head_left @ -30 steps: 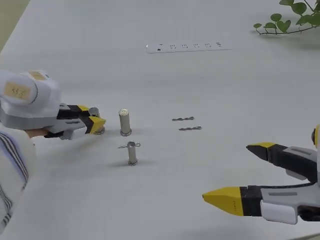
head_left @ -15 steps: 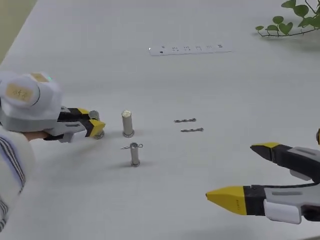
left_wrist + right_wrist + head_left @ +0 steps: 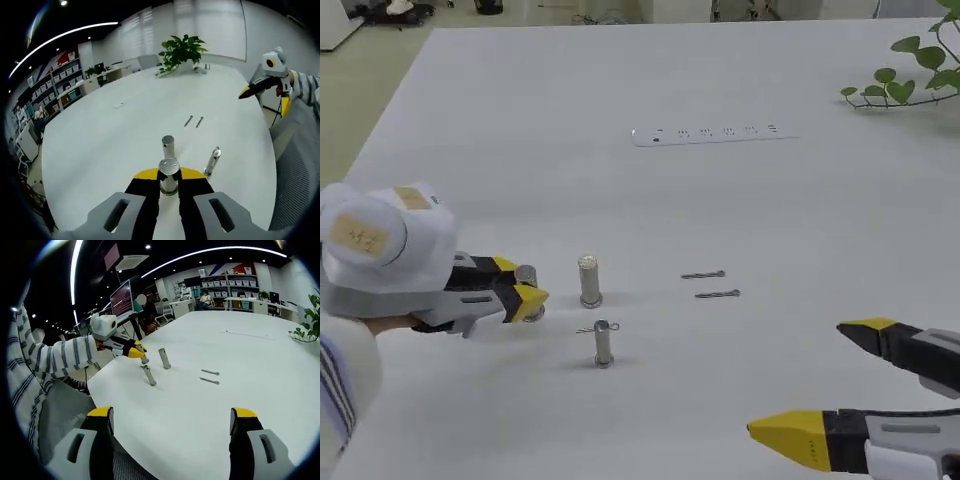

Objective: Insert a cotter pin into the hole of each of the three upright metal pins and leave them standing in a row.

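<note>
White tabletop (image 3: 770, 200), three metal pins toward its left edge.
The left gripper (image 3: 528, 298) has its fingers clamped on the leftmost pin (image 3: 169, 175). A bare pin (image 3: 589, 281) stands just beside it, and the third pin (image 3: 604, 343), nearer the front edge, carries a cotter pin. Two loose cotter pins (image 3: 704, 274) lie further right. The right gripper (image 3: 796, 379) hovers by the front edge, fingers wide.

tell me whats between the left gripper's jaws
One upright metal pin, clamped by the left gripper; its round head shows above the jaw tips. The jaws cover its lower shaft and base, so whether it touches the table cannot be told.
</note>
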The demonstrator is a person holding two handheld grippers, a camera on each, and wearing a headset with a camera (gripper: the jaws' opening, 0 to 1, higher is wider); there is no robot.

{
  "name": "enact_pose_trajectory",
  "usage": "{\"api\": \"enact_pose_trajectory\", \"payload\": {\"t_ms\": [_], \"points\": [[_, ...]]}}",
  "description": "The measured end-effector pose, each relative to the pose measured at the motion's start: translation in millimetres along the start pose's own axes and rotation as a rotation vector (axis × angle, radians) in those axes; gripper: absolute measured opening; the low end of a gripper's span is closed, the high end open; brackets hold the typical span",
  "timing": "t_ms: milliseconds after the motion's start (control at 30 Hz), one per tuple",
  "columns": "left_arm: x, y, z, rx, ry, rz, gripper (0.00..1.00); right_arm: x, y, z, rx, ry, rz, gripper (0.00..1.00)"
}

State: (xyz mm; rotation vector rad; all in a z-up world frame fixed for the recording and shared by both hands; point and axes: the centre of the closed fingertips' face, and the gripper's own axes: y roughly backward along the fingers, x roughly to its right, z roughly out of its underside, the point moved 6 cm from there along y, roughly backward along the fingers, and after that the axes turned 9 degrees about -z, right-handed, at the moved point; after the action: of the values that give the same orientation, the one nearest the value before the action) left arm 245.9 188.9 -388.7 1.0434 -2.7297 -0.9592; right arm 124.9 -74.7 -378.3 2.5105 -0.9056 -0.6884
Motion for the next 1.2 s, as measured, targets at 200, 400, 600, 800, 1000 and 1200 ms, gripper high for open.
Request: {"api": "enact_pose_trajectory", "payload": {"t_ms": [200,400,600,800,1000,1200], "points": [[14.9,13.8,-17.3,0.043,0.013,0.028,0.09,-4.1,-1.9,-1.0,0.013,0.005,-0.018,0.95],[29.7,27.2,-33.2,0.087,0.008,0.051,0.09,-5.4,-3.3,1.3,0.008,0.008,-0.027,0.95],[46.1,34.3,-48.5,0.118,-0.017,0.085,0.09,-6.6,-3.6,2.8,-0.001,0.014,-0.036,0.95],[64.2,33.0,-58.2,0.14,-0.038,0.125,0.09,-9.2,-3.2,1.9,0.003,0.026,-0.043,0.94],[85.1,26.8,-65.8,0.163,-0.056,0.173,0.09,-9.1,-2.0,2.8,0.012,0.016,-0.036,0.94],[108.1,13.4,-65.8,0.164,-0.06,0.224,0.09,-10.2,-1.1,3.5,0.008,0.015,-0.04,0.94]]}}
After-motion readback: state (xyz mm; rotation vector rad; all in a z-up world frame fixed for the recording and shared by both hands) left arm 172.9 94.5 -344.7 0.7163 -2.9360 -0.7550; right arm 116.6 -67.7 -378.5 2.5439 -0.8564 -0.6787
